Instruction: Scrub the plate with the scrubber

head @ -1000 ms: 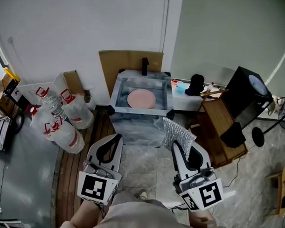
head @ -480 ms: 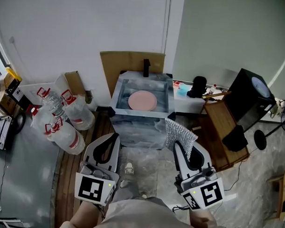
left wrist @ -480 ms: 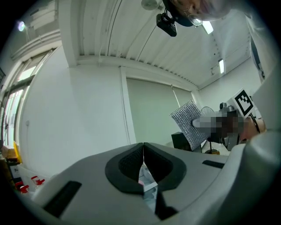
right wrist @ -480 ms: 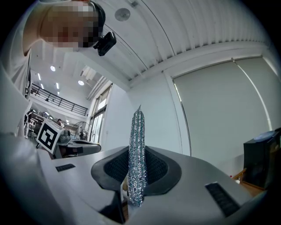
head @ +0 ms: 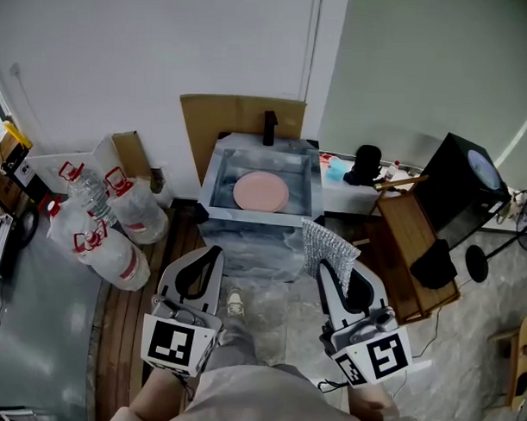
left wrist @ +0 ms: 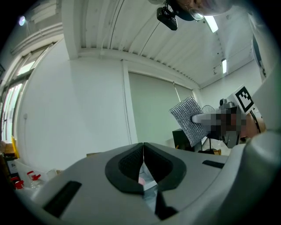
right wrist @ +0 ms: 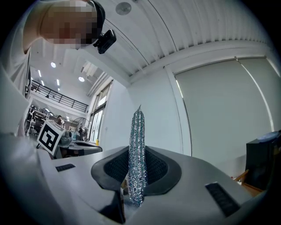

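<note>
The right gripper [right wrist: 137,173] is seen closed on the scrubber [right wrist: 137,145], a flat pad of silver mesh that is clamped edge-on between the two dark pads and stands upright well above the jaw tips. In the head view the pad is shown spread out ahead of that gripper, a little tilted, below the near right corner of the sink [head: 306,177]. The left gripper [left wrist: 143,154] is held with its jaws pressed together; nothing is gripped between them, and only a sliver of pink is glimpsed through the slit beneath the tips. Both grippers are carried side by side, each topped at the rear by a marker cube [head: 174,345].

The plate [head: 261,191], round and pink, is found lying flat on the bottom of the sink, a square basin with a pale metallic rim. It is touched by neither gripper and is set well apart from the scrubber. A black tap [head: 269,126] is mounted at the far edge of the basin, and a sheet of cardboard [head: 206,117] is propped against the wall behind it. Large clear water bottles [head: 107,234] with red handles are heaped on the floor at the left. A wooden board [head: 413,245] and a black box [head: 459,182] are placed at the right. A shoe [head: 235,301] is seen on the floor between the grippers
</note>
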`<action>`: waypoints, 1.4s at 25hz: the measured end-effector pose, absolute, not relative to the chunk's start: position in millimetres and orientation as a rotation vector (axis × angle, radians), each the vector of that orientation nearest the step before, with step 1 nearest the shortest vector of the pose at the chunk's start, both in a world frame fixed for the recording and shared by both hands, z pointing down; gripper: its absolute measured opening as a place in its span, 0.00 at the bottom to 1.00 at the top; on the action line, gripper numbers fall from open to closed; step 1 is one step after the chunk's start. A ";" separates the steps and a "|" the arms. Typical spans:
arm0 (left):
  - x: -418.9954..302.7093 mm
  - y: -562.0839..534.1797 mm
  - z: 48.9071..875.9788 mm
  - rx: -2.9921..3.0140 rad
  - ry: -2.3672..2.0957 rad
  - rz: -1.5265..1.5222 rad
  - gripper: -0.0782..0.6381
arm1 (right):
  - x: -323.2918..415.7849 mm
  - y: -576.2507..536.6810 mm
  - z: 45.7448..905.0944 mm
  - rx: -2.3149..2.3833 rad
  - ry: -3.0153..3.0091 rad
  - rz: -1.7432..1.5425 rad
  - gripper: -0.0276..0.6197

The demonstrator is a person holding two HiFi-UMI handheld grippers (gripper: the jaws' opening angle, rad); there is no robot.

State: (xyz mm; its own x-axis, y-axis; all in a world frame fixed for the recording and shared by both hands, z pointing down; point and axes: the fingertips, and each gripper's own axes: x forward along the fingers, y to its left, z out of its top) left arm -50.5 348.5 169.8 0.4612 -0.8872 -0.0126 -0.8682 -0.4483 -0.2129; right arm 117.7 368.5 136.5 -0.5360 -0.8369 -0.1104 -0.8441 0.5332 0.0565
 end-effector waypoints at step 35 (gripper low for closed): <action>-129.6 -84.2 319.0 -2.922 1.395 -0.557 0.14 | -5.0 -54.9 265.6 -1.626 2.888 -0.316 0.20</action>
